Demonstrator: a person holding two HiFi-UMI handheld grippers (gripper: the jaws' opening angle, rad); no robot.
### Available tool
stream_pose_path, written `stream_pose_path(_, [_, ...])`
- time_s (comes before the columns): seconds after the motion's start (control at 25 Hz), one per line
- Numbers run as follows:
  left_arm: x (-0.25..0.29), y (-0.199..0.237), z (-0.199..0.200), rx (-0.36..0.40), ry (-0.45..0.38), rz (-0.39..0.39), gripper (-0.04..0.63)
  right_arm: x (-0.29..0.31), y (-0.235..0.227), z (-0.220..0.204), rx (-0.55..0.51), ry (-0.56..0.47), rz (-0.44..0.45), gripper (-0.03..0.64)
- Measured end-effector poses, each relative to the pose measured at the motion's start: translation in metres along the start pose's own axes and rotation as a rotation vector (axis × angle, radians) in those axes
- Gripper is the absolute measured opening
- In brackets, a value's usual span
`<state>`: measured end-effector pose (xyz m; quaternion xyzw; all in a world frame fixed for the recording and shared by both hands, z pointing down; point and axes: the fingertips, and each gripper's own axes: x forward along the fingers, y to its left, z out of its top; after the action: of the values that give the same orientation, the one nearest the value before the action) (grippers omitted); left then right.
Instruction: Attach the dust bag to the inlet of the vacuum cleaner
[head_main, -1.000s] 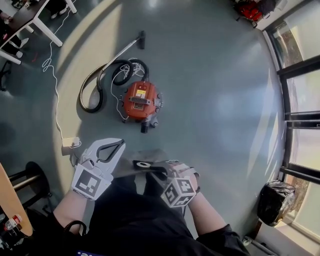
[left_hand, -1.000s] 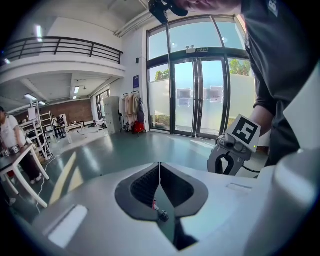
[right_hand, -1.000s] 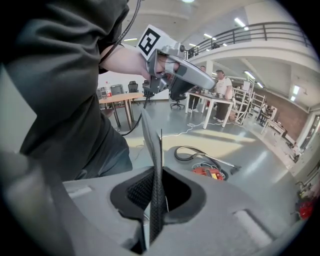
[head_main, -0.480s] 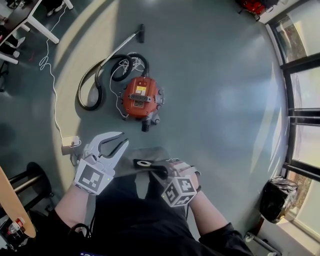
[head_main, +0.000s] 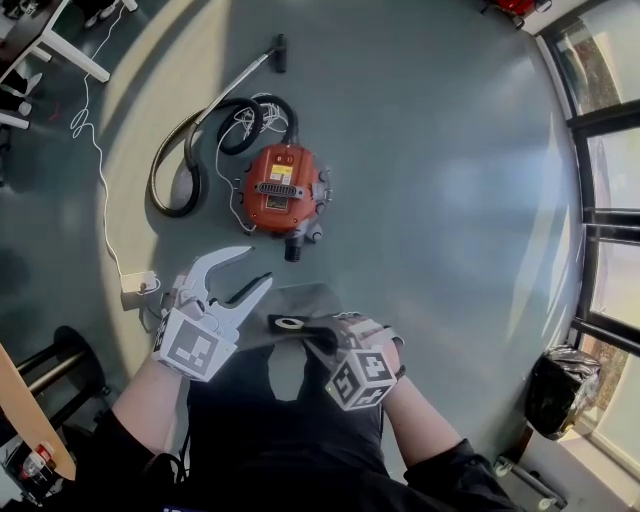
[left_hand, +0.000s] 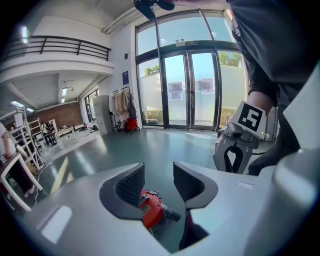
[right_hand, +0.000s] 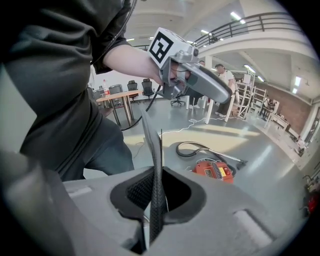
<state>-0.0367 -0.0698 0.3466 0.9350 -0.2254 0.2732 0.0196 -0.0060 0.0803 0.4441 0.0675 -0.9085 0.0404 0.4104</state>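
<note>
The carrying-in step is in hand. The dust bag (head_main: 306, 300) is held up in front of the person, well apart from the vacuum cleaner (head_main: 283, 192), which sits on the floor (head_main: 430, 150) with its hose (head_main: 178, 170) looped beside it.

The right tongs (right_hand: 156, 196) are clamped shut on the bag's thin black collar (head_main: 289, 324), which stands edge-on between the pads in the right gripper view. The grey cloth spreads beyond the collar, on the vacuum's side.

The left tongs (head_main: 259, 265) are opening and already wide, with nothing between the pads. The left gripper view shows only the red vacuum body on the floor beyond the gap. These tongs hover just beside the bag's left edge and seem not to touch it.

The short black stub (head_main: 291, 251) at the vacuum's near end looks to be the inlet, though I cannot tell for sure. Nothing is fitted there yet.

Next, in my judgement, the 2 tongs must get down to the vacuum. The left would likely take the collar's free side so the ring hole can be squared to the stub and pushed on.
</note>
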Motion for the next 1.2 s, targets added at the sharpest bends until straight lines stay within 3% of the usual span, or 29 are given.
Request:
stream_pose_path(0.56, [0.043, 0.016, -0.046, 0.059, -0.022, -0.037, 0.215, 0.050, -0.005, -0.033, 0.039, 0.008, 0.007, 0.017])
stream_pose_path(1.2, [0.087, 0.041, -0.104, 0.090, -0.043, 0.001, 0.232, 0.106, -0.024, -0.072, 0.024, 0.005, -0.009, 0.017])
